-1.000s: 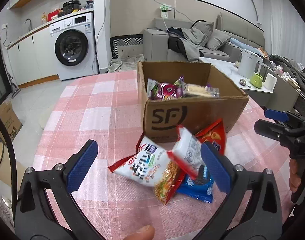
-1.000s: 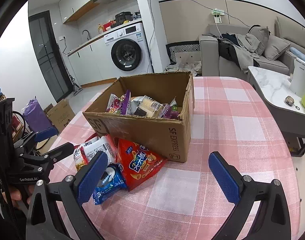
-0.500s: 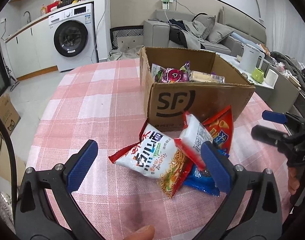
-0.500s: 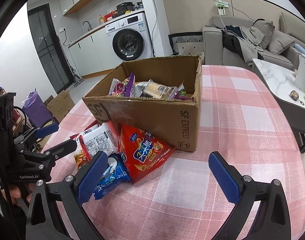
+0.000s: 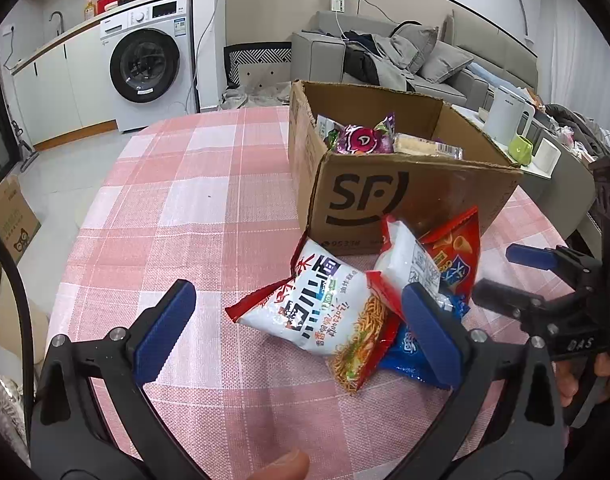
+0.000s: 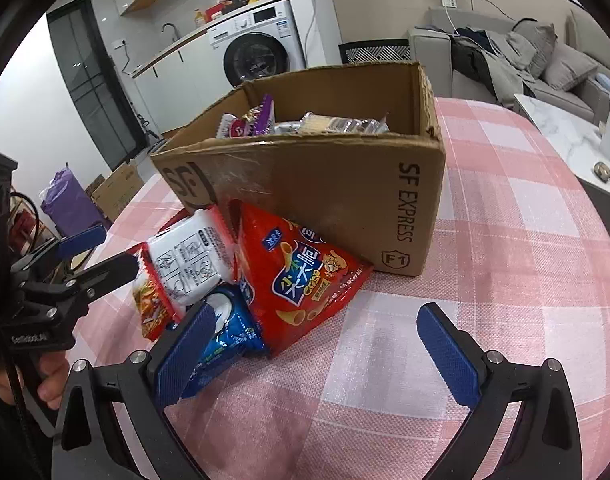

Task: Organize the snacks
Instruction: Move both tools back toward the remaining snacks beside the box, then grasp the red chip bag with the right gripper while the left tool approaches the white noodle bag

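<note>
1. Left wrist view: pink checked tablecloth [image 5: 177, 208] carries an SF cardboard box [image 5: 405, 204] holding snacks.
2. Noodle packet [image 5: 325, 308], red crisp bag [image 6: 305, 276], white packet [image 6: 193, 256] and blue packet [image 6: 225, 336] lie piled against the box front.
3. Left gripper [image 5: 293, 332] and right gripper [image 6: 317, 356] both spread wide, empty.

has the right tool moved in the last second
Yes. In the right wrist view the brown cardboard box and red crisp bag loom larger and nearer, so the right tool, open, has moved forward toward them.
</note>
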A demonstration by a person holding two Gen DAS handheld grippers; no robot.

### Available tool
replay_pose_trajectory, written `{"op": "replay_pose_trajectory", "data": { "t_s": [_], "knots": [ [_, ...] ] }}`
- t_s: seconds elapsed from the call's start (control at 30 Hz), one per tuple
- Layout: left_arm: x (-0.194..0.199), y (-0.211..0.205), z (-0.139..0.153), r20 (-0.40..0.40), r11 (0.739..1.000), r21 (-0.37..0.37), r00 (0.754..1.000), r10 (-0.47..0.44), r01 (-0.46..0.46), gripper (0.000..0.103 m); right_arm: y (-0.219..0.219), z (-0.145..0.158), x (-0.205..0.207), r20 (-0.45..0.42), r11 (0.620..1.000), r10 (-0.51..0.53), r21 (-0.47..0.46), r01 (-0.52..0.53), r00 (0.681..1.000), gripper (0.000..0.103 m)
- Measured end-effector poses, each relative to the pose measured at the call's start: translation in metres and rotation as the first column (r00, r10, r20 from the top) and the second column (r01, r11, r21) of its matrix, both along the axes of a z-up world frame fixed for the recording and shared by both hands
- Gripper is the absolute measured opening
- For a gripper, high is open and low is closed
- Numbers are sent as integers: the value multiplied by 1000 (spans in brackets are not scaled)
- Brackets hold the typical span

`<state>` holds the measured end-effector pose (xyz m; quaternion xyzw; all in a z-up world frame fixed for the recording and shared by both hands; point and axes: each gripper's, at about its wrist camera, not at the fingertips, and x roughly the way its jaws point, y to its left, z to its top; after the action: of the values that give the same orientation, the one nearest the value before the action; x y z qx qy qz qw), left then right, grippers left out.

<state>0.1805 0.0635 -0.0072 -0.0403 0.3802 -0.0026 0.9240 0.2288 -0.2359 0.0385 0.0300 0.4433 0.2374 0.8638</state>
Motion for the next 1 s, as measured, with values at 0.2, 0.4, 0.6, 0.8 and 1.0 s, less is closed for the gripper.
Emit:
{"op": "replay_pose_trajectory", "data": {
  "t_s": [0.2, 0.4, 0.6, 0.8, 1.0],
  "knots": [
    [4, 3, -6, -12, 1000, -11, 1000, 3, -3, 102, 10, -9, 10, -24, 1000, 14, 2, -14, 1000, 103],
    [9, 7, -13, -30, 1000, -19, 1000, 5, -6, 102, 21, -19, 21, -51, 1000, 7, -4, -7, 999, 103],
    [12, 10, -18, -38, 999, -33, 999, 6, -7, 102, 22, -24, 28, -35, 998, -59, -19, 58, 998, 102],
    [12, 9, -20, -45, 1000, -29, 999, 6, -7, 102, 5, -22, 31, -26, 992, -124, -25, 123, 992, 85],
    [12, 6, -22, -51, 1000, -25, 999, -1, -1, 102, -1, -23, 34, -41, 994, -109, -26, 108, 993, 74]
  ]
}}
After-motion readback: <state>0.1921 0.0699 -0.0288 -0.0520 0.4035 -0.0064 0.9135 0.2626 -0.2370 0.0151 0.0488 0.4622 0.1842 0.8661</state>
